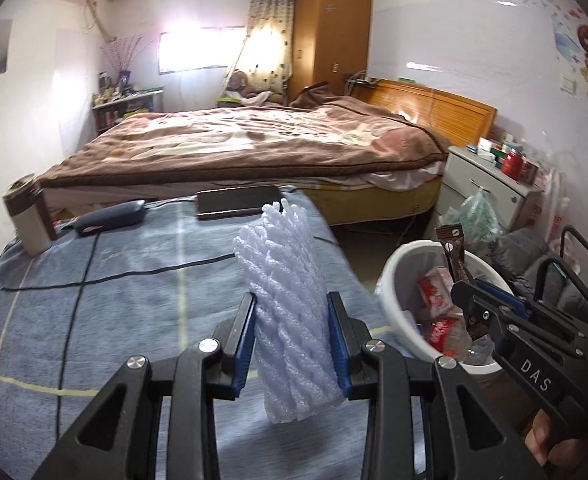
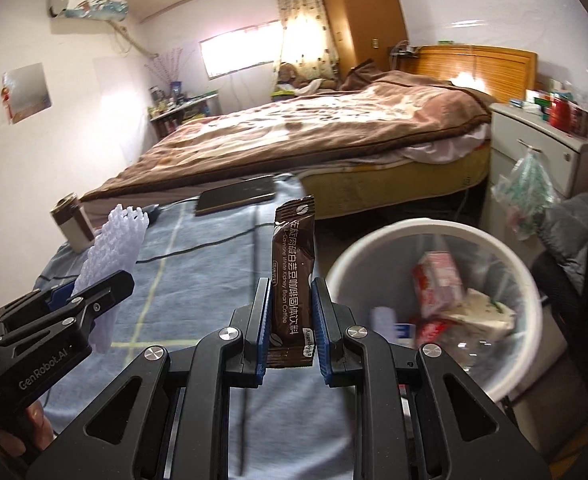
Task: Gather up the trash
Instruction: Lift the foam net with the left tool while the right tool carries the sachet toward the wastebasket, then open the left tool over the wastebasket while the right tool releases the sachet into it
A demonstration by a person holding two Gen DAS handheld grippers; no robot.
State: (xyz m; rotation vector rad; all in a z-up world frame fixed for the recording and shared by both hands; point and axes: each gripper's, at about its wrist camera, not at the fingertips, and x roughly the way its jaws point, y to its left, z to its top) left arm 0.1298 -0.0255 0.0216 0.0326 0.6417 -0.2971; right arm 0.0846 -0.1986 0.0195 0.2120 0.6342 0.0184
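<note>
My left gripper is shut on a white foam fruit net and holds it upright above the blue cloth-covered table. My right gripper is shut on a brown coffee sachet, held upright just left of the white trash bin. The bin holds red and white wrappers and a clear bottle. In the left wrist view the right gripper with the sachet is over the bin's rim. The left gripper with the net shows at the left of the right wrist view.
On the table's far end lie a phone, a dark case with a cable, and a beige cup. A bed lies beyond. A white nightstand, plastic bags and a chair with a grey jacket stand right of the bin.
</note>
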